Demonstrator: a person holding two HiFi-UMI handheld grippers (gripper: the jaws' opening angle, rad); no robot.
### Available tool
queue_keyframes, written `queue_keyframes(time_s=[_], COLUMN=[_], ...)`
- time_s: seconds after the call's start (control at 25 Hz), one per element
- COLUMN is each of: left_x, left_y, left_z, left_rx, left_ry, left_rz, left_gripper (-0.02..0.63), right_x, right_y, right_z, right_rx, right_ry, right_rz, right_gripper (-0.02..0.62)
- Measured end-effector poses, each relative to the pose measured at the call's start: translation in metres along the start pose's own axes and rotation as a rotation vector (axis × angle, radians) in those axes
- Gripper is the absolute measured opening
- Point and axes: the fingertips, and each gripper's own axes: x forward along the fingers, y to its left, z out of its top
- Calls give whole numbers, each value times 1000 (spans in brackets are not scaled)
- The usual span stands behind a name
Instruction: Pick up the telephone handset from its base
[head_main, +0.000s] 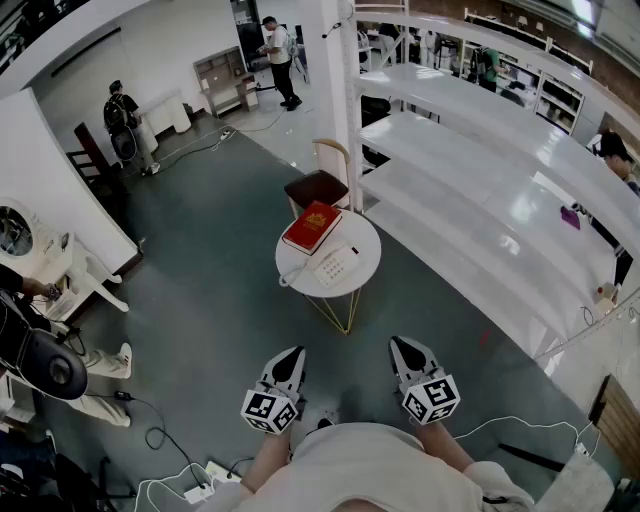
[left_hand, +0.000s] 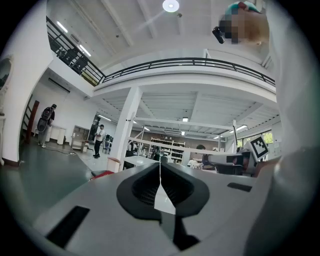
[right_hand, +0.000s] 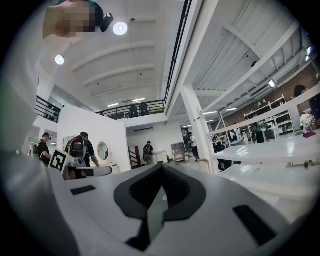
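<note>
No readable words or numbers. The red book (head_main: 312, 227) on the far round desk (head_main: 368, 248) bears a gold cover mark too small to read; telephone (head_main: 335, 266) keys likewise.

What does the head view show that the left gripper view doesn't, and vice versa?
Head view only: the white telephone, on a round white table beside a red book. Left gripper view only: the left gripper with jaws closed together on nothing, and a black-railed balcony. Both: the right gripper, a standing person in a white shirt, apparently the book's edge.
</note>
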Motion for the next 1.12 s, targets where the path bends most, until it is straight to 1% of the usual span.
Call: queue_keyframes(time_s=[0.6,0.8,0.92,1.04,1.12], left_x=[0,6,10,10,10], left_y=[5,3,0,-1,-2], left_z=[0,-1,-1,0,1], left_rx=[-4,-20,-13,5,2], left_ry=[10,8,7,4,0], left_rz=[13,12,14,30,39], left_gripper=[23,23,23,23,22], right_x=[7,6,6,5,3], right_y=[2,-3,-6,-10,-13], right_z=[-2,-3,-3,-3,-1], right_rx=[2,1,1,1,4], right_ry=[14,18,16,10,8], right_rz=[14,17,20,14,14], right_gripper=[8,8,8,9,9])
